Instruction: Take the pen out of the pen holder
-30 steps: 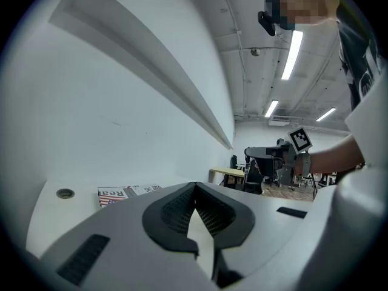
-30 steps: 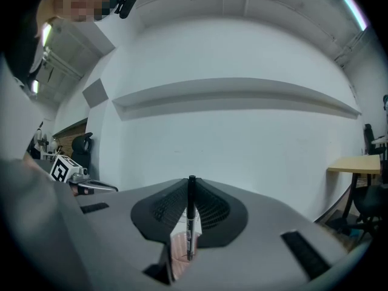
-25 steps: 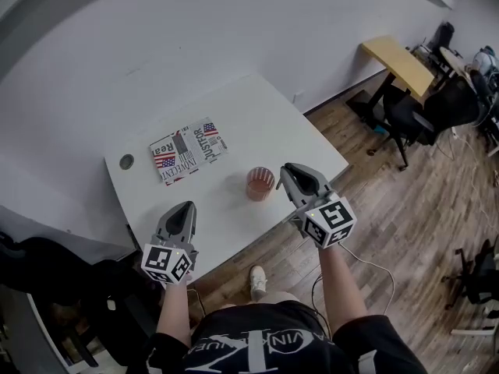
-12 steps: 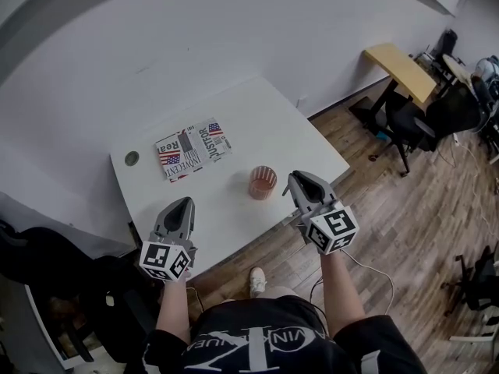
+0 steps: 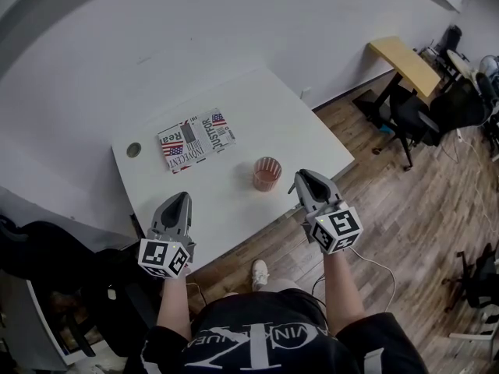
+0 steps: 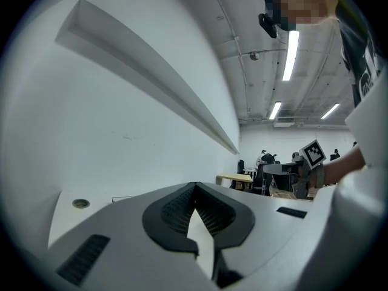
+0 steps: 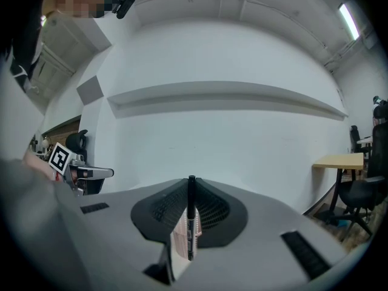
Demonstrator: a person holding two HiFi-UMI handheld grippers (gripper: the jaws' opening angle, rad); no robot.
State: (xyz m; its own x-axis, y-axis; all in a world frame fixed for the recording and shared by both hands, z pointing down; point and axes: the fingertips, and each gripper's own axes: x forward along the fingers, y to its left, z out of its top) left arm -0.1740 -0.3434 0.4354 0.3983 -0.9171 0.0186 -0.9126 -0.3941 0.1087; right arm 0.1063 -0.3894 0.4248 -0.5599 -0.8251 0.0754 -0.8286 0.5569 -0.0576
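Observation:
My right gripper (image 5: 305,179) is shut on a black pen (image 7: 191,216), which stands upright between its jaws in the right gripper view. The pen does not show in the head view. The pink translucent pen holder (image 5: 267,174) stands on the white table (image 5: 257,115), just left of that gripper's tips, and shows pinkish behind the pen (image 7: 179,242). My left gripper (image 5: 178,202) hovers over the table's near left edge, jaws together with nothing between them.
A printed magazine (image 5: 196,140) lies at the table's back left, near a round cable hole (image 5: 134,149). A wall runs behind the table. A wooden desk (image 5: 405,61) and dark office chairs (image 5: 409,119) stand at the right on the wood floor.
My right gripper has drawn a little back and right from the pen holder, toward the table's near edge. The left gripper has barely shifted.

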